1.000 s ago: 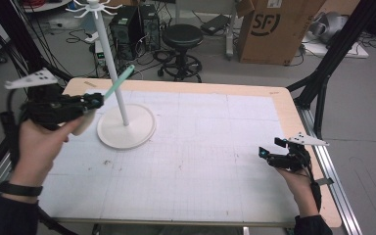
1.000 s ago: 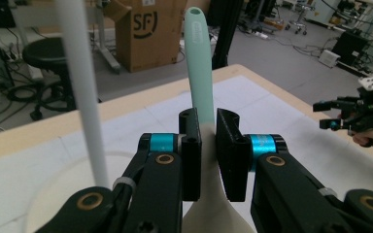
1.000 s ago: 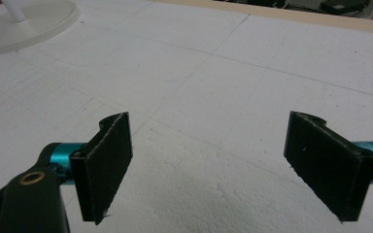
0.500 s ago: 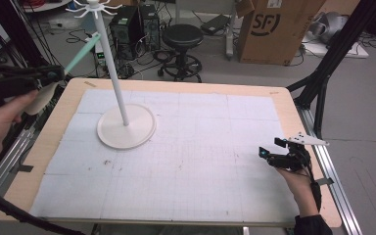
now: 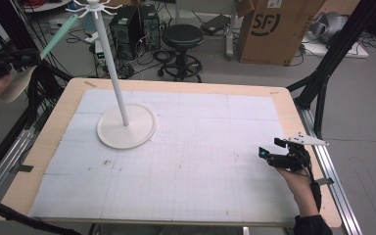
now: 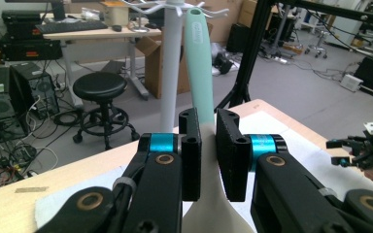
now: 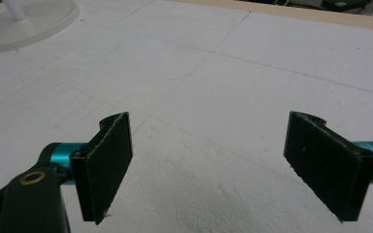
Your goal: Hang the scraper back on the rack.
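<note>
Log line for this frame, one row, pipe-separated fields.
left gripper: shut on spatula, raised beside rack | right gripper: open, low over mat

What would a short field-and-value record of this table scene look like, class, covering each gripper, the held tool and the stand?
left gripper: shut on the spatula, raised left of the table
spatula: mint handle pointing up towards the stand's hooks
stand: white, round base on the mat, pole upright
right gripper: open, low over the white mat, holding nothing

Mint-handled spatula [image 6: 197, 58], cream blade, clamped in left tool [image 6: 208, 141], handle tilted up near hook top of white rack [image 5: 119, 88]; rack upright on counter [image 5: 186, 161].
</note>
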Motion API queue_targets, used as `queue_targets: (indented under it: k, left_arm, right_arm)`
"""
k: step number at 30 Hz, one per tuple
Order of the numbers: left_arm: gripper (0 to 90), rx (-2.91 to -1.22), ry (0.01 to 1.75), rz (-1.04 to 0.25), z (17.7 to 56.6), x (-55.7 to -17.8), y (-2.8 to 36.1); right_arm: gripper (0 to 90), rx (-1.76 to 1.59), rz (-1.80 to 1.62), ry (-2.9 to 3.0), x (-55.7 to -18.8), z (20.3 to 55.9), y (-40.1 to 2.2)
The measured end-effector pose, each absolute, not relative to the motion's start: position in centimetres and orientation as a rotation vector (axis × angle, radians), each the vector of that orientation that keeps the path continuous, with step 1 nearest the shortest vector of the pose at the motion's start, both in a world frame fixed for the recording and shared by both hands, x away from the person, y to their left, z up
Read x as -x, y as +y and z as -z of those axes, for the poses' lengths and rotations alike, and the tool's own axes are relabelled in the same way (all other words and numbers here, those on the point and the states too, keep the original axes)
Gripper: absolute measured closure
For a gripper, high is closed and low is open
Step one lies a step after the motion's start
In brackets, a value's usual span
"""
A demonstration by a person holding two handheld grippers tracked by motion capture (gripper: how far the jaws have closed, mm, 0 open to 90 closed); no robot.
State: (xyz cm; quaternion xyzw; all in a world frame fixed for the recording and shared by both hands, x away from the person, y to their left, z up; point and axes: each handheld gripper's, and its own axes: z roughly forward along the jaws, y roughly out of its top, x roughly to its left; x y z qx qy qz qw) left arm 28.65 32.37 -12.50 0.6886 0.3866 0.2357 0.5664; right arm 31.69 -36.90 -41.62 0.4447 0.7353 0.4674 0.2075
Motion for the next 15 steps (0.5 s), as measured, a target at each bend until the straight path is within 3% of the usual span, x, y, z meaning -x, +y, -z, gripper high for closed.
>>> queue_targets:
  k: [15]
  left_arm:
    - [80.9,-1.630,0.927,-0.565,12.61,-29.36,32.29]
  right_arm:
    - [17.3,-1.242,-1.309,2.042,-31.70,41.59,-37.08]
